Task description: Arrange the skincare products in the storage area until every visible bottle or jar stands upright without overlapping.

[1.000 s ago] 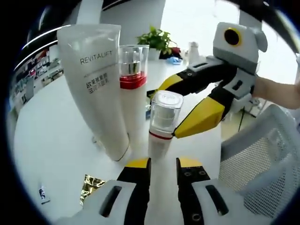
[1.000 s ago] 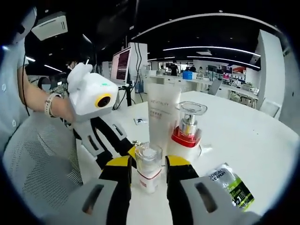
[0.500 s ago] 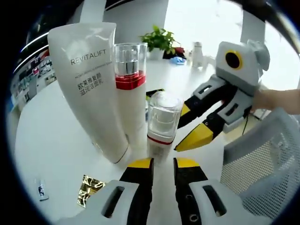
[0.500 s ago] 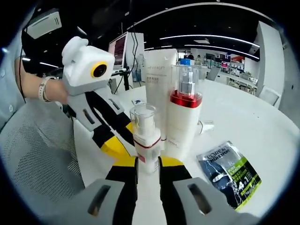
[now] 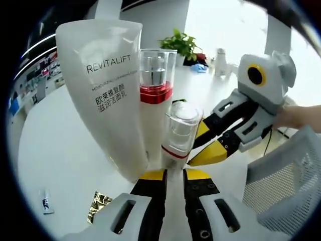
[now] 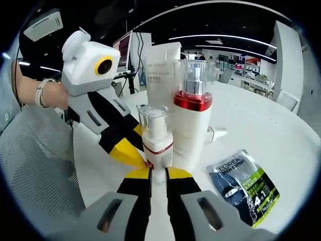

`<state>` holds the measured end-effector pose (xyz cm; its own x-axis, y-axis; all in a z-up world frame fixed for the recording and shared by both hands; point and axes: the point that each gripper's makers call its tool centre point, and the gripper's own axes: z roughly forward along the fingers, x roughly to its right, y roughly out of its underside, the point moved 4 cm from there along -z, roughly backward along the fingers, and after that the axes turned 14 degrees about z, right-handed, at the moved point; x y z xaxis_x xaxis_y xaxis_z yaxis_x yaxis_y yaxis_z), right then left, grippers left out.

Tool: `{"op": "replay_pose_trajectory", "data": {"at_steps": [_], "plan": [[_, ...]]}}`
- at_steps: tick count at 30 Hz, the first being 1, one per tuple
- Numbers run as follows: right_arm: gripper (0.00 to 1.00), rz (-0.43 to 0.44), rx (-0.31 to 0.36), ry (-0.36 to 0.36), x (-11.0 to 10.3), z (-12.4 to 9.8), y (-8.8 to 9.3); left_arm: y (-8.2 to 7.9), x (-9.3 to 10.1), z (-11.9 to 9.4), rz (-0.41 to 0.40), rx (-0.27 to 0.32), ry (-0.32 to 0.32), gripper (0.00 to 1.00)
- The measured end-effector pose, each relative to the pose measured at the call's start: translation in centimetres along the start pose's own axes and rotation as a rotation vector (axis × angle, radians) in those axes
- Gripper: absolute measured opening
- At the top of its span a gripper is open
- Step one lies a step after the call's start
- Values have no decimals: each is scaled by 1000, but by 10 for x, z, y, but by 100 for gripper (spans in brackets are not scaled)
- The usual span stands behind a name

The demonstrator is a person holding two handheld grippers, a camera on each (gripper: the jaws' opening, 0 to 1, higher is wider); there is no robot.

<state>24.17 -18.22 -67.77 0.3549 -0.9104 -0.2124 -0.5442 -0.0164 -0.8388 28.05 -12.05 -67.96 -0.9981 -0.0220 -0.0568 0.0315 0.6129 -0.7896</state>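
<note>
Between both sets of jaws, the small pump bottle (image 5: 179, 133) is standing upright beside the taller red-collared bottle (image 5: 156, 95) and Revitalift tube (image 5: 108, 85); the left gripper (image 5: 174, 176) and right gripper (image 6: 159, 175) are both clamping its base from opposite sides.

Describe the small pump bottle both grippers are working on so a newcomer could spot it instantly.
Start at the tall white Revitalift tube standing on the white table. Beside it is a large white bottle with a red collar, and in front of that the small pump bottle. It is the shortest of the three, with a thin red band under its clear cap.
</note>
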Motion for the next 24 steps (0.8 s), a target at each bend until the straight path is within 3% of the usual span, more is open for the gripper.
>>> {"op": "replay_pose_trajectory", "data": {"at_steps": [19, 24], "plan": [[8, 14, -1, 19, 6, 0, -2, 0, -3, 4, -6, -6, -11, 8], [9, 15, -1, 23, 3, -6, -4, -1, -3, -5, 2, -3, -12, 9]]}}
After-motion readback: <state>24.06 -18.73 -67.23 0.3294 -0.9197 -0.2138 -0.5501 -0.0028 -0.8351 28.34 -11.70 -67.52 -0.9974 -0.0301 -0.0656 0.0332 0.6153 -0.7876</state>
